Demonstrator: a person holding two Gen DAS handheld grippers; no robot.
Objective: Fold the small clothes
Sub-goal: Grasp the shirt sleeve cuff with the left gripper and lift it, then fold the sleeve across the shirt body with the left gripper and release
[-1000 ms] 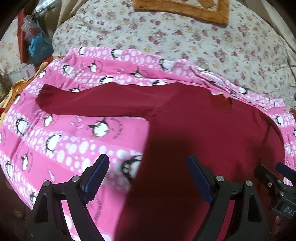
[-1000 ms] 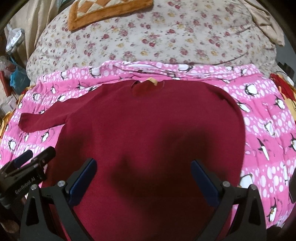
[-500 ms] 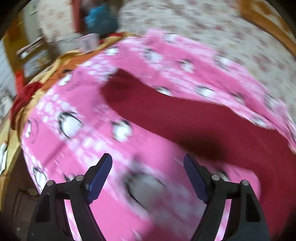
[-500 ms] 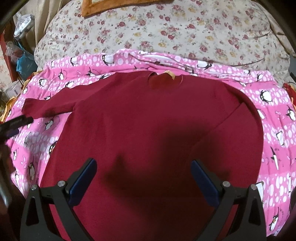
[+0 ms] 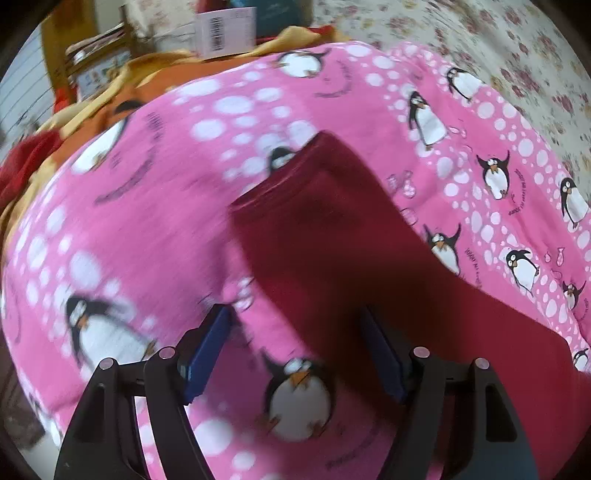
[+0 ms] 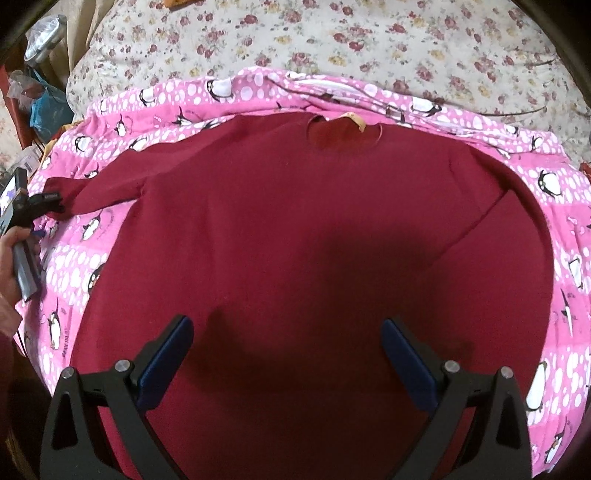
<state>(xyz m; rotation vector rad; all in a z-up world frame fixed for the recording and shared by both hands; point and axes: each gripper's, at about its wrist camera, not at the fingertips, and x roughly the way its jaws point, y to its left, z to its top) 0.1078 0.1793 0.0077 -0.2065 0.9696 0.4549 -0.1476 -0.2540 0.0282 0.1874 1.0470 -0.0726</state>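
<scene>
A dark red sweater (image 6: 295, 221) lies spread flat, collar (image 6: 343, 129) away from me, on a pink penguin blanket (image 6: 554, 192). Its left sleeve (image 5: 332, 229) stretches out sideways, and the cuff (image 5: 291, 173) lies ahead of my left gripper (image 5: 295, 350). That gripper's jaws are closing; the sleeve's near edge and bare blanket lie between them, and the pads do not press on the cloth. In the right wrist view a hand (image 6: 9, 258) holds the left gripper (image 6: 44, 203) at the sleeve end. My right gripper (image 6: 284, 332) hangs open over the sweater's lower body.
A floral bedsheet (image 6: 369, 44) covers the bed beyond the blanket. An orange and yellow cloth (image 5: 147, 85), a barcoded box (image 5: 225, 33) and bags (image 6: 44, 107) crowd the bed's left edge. The blanket's right border (image 6: 569, 332) drops off at the bed's side.
My left gripper has swung left from over the sweater's body to the left sleeve's cuff, rolled, and its jaws have narrowed. The right gripper has sunk slightly toward the sweater.
</scene>
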